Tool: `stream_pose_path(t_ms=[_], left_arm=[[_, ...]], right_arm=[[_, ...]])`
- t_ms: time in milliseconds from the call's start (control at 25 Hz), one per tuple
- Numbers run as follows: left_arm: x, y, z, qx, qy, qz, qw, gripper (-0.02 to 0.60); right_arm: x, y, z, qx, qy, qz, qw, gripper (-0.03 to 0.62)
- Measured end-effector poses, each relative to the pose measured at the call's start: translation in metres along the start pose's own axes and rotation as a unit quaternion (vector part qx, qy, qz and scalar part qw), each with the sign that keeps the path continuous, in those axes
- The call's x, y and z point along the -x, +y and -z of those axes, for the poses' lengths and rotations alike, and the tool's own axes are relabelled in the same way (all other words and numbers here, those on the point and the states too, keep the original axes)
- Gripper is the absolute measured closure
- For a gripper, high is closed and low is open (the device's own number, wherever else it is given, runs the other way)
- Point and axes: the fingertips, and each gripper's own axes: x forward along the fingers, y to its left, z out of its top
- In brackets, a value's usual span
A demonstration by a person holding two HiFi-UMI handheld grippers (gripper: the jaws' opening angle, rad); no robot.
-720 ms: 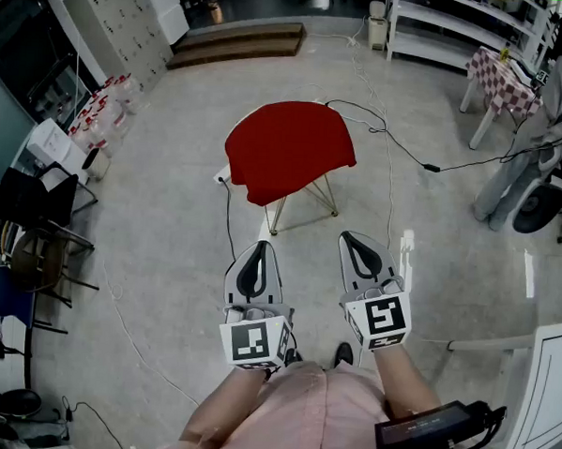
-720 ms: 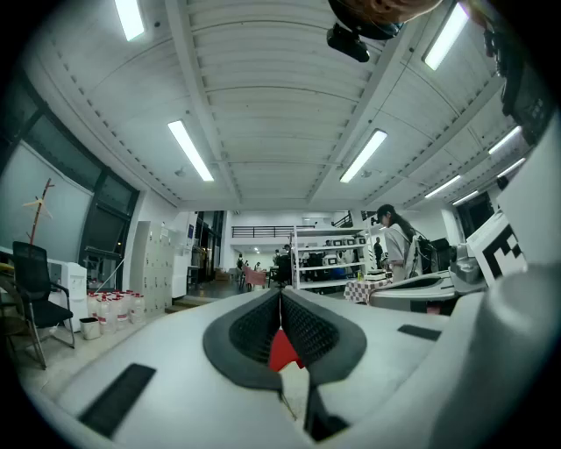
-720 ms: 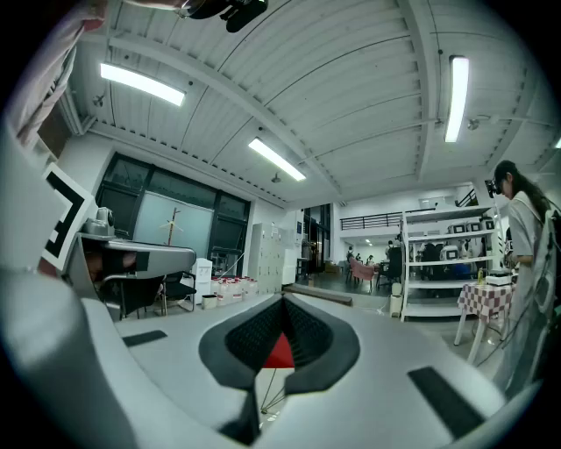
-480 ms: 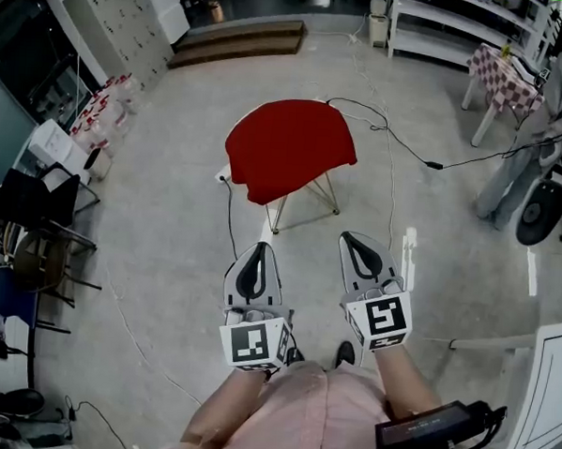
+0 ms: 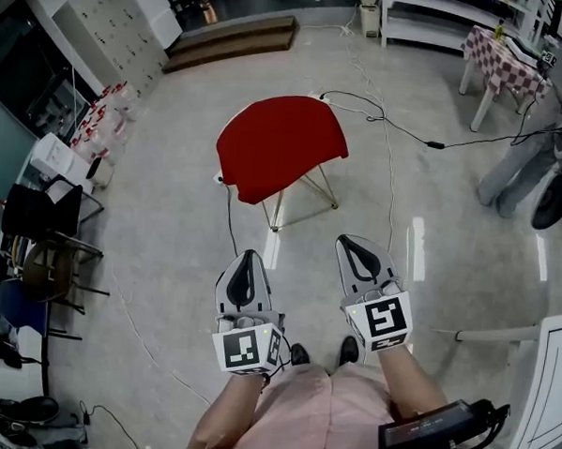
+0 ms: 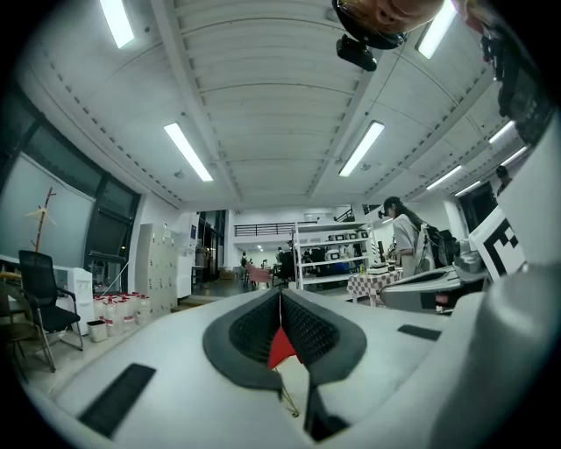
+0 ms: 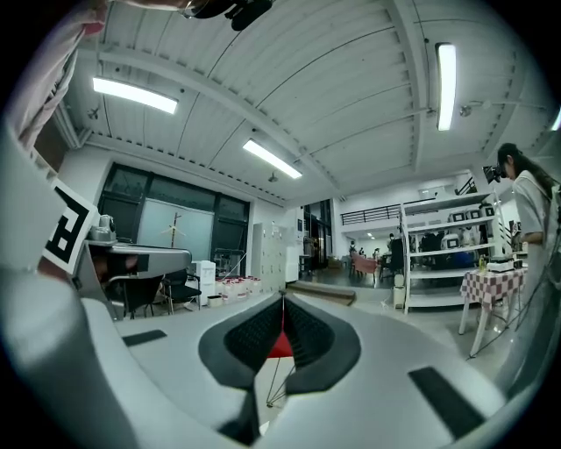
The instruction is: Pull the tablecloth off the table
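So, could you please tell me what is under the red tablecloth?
Slim gold table legs show below the red tablecloth; the tabletop itself is almost wholly covered.

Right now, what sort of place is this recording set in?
Probably an open lab or workshop hall: a bare polished floor with loose cables, white shelving racks along the far wall, strip lights overhead, and a small table under a red tablecloth.

Red tablecloth draped over small table, edges hanging.

red tablecloth covers the table
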Motion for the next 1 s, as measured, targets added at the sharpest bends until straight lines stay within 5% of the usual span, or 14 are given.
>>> stream_pose_path(t_ms=[440, 1000], left_arm=[[-0.001, -0.031, 0.009, -0.012, 0.020, -0.029, 0.9993, 0.554], [-0.096, 0.015, 0.042, 0.007, 0.033, -0.018, 0.9993, 0.554]], right_arm=[[0.016, -0.037, 0.023, -0.029, 0.011, -0.019, 0.999, 0.576], [-0.083, -0.059, 0.048, -0.037, 0.046, -0.008, 0.998, 0.576]])
